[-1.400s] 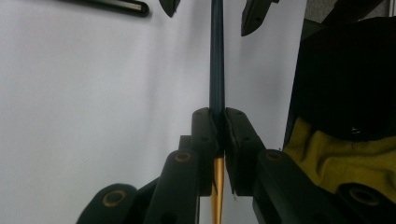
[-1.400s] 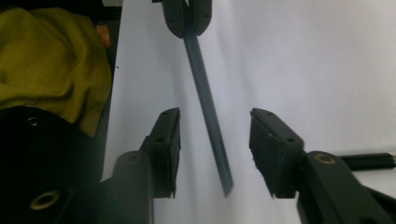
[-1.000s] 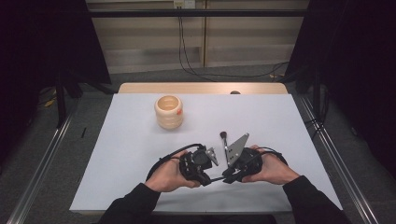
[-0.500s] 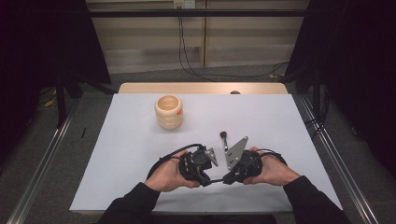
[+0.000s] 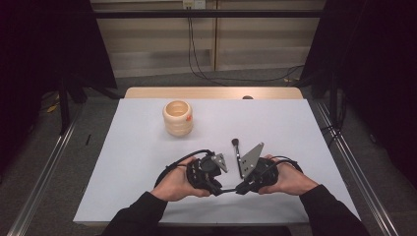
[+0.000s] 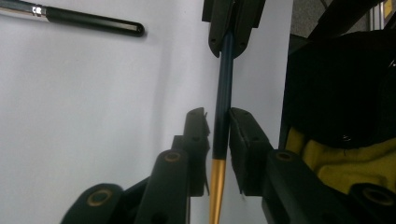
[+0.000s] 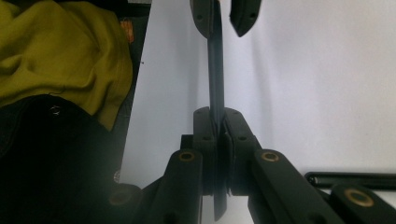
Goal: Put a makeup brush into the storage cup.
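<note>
A slim brush with a dark blue handle (image 6: 223,70) and a gold ferrule (image 6: 215,186) is held level between my two grippers, which face each other near the table's front edge. My right gripper (image 7: 218,114) is shut on the thin handle (image 7: 215,70). My left gripper (image 6: 218,116) stands slightly open around the same handle, with a small gap at each pad. In the high view, the left gripper (image 5: 216,187) and the right gripper (image 5: 242,186) nearly meet tip to tip, with the brush (image 5: 229,189) bridging them.
A second black brush (image 5: 238,158) lies on the white table (image 5: 295,128) just beyond the grippers; its handle (image 6: 93,21) has a silver ferrule. A ribbed wooden cup (image 5: 177,118) stands upright at the back left. The person's yellow garment (image 7: 60,51) is at the table's front edge.
</note>
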A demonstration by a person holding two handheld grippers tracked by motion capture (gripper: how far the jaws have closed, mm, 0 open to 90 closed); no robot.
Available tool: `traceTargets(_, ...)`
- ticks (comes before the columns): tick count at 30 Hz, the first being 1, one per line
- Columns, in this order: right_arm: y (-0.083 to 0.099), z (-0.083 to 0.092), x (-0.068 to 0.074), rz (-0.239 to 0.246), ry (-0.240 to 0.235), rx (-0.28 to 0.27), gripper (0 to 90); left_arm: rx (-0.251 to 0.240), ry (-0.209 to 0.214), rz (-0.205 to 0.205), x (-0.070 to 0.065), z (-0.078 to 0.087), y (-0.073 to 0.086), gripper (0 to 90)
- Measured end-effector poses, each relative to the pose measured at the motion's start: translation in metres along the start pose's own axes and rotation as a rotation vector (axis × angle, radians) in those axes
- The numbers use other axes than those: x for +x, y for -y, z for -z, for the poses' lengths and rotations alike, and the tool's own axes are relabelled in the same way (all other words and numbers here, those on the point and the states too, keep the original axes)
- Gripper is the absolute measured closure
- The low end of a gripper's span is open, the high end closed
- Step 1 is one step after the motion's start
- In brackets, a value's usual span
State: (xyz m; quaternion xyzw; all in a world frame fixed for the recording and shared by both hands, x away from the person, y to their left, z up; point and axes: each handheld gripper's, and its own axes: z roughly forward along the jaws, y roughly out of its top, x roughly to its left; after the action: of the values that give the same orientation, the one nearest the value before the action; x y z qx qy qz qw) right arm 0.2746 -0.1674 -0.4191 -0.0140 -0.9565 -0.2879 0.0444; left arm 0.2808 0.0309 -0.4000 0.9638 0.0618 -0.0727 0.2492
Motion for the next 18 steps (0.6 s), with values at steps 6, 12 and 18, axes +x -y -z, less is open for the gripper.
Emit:
traceTargets(6, 0.0003, 0.0011, 0.0001, -0.014, 0.003, -0.003, 85.1, -0.036, -0.022, 0.017, -0.0008, 0.0020, 0.0007, 61.9)
traceTargets(12, 0.0023, 0.0043, -0.0015, -0.019, 0.017, -0.018, 85.1, -0.082, -0.062, 0.042, 0.0003, 0.0059, 0.0018, 40.7)
traceTargets(18, 0.0031, 0.0066, -0.0017, -0.034, 0.024, -0.025, 85.1, -0.134, -0.084, 0.082, 0.0030, 0.0084, 0.0039, 16.9)
